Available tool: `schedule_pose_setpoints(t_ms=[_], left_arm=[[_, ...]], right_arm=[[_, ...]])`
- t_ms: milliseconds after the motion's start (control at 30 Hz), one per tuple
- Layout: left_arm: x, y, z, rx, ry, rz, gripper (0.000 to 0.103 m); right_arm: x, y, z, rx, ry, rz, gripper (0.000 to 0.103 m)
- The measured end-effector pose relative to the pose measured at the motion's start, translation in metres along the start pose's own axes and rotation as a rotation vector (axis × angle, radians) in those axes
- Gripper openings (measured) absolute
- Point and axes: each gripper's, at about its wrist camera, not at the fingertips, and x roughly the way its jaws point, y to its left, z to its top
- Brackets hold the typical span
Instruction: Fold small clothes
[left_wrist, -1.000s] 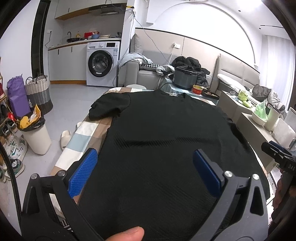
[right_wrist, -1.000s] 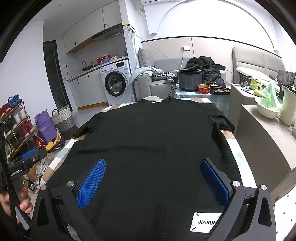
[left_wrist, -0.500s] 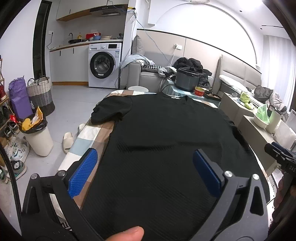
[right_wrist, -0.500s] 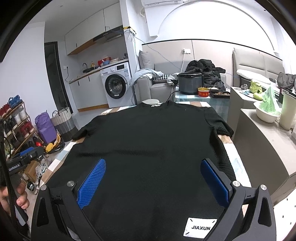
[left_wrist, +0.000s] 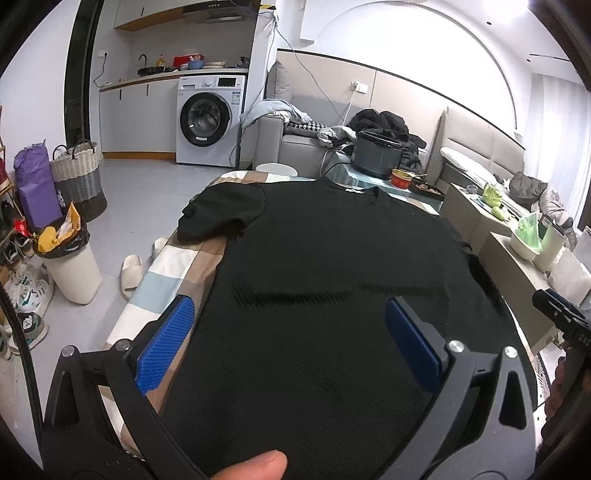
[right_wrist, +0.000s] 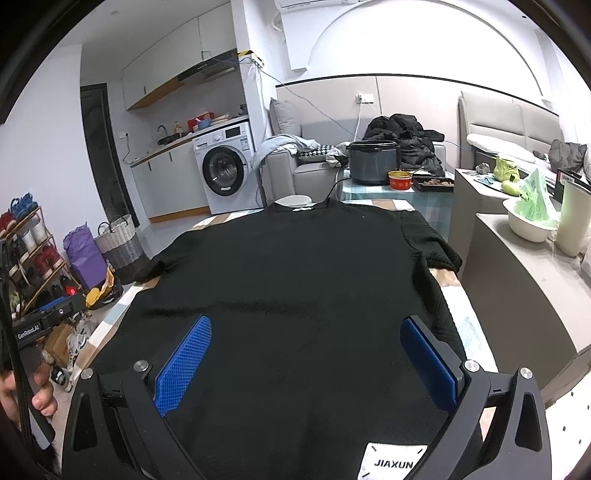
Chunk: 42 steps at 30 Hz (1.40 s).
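black T-shirt (right_wrist: 295, 295) lying flat on checked tabletop (left_wrist: 173, 266), collar pointing toward rice cooker (right_wrist: 373, 162) | left tool (left_wrist: 291, 339) hovering above T-shirt hem, spread wide, gripping nothing | right tool (right_wrist: 306, 358) hovering above hem by white label (right_wrist: 393, 461), spread wide, gripping nothing

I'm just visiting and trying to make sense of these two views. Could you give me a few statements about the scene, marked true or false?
1. The black textured T-shirt lies spread flat, unfolded. True.
2. The left gripper has its jaws clamped on the cloth. False: they stand wide apart, holding nothing.
3. The right gripper is open. True.
4. The white front-loading washing machine has its door open. False: it is closed.
5. A white label reading JIAXUN sits near the hem. True.
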Motion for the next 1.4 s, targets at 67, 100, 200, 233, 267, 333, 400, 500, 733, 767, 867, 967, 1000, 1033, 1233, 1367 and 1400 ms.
schedule_pose_setpoints(t_ms=[67,100,200,233,267,333,400,500,733,767,867,967,1000,1033,1233,1367,1400], left_arm=[[0.011,0.003,0.004,-0.001,0.005,-0.014,0.102],[0.019,0.004,0.006,-0.002,0.01,-0.023,0.102],[0.045,0.003,0.015,0.0,0.037,-0.025,0.102],[0.052,0.003,0.017,0.002,0.045,-0.027,0.102],[0.063,0.001,0.022,0.007,0.056,-0.028,0.102],[0.077,-0.001,0.028,0.014,0.07,-0.03,0.102],[0.093,-0.003,0.035,0.017,0.081,-0.043,0.102],[0.116,-0.004,0.047,0.008,0.094,-0.05,0.102],[0.158,-0.015,0.061,0.02,0.126,-0.071,0.102],[0.164,-0.017,0.062,0.023,0.133,-0.073,0.102],[0.179,-0.023,0.061,0.034,0.151,-0.07,0.102],[0.191,-0.027,0.06,0.039,0.165,-0.07,0.102],[0.194,-0.028,0.058,0.038,0.169,-0.068,0.102],[0.199,-0.029,0.058,0.038,0.176,-0.067,0.102],[0.213,-0.028,0.055,0.034,0.193,-0.064,0.102],[0.215,-0.026,0.054,0.036,0.196,-0.069,0.102],[0.216,-0.025,0.054,0.036,0.196,-0.07,0.102]], right_arm=[[0.003,-0.004,0.001,0.005,-0.01,-0.011,0.103],[0.006,-0.01,0.004,0.012,-0.013,-0.012,0.103],[0.019,-0.028,0.014,0.079,0.0,-0.011,0.103],[0.024,-0.036,0.018,0.112,0.01,-0.011,0.103],[0.031,-0.047,0.023,0.153,0.023,-0.015,0.103],[0.04,-0.067,0.031,0.216,0.028,-0.033,0.103],[0.051,-0.087,0.038,0.273,0.027,-0.061,0.103],[0.073,-0.124,0.047,0.381,0.057,-0.068,0.101],[0.133,-0.214,0.053,0.72,0.152,0.022,0.089],[0.141,-0.225,0.051,0.772,0.155,0.038,0.089],[0.166,-0.256,0.048,0.898,0.176,0.058,0.083],[0.188,-0.275,0.047,0.999,0.182,0.109,0.079],[0.191,-0.276,0.045,1.019,0.187,0.128,0.079],[0.195,-0.278,0.044,1.041,0.189,0.146,0.078],[0.213,-0.285,0.044,1.136,0.164,0.142,0.077],[0.223,-0.289,0.047,1.182,0.141,0.103,0.066],[0.222,-0.289,0.046,1.185,0.144,0.08,0.058]])
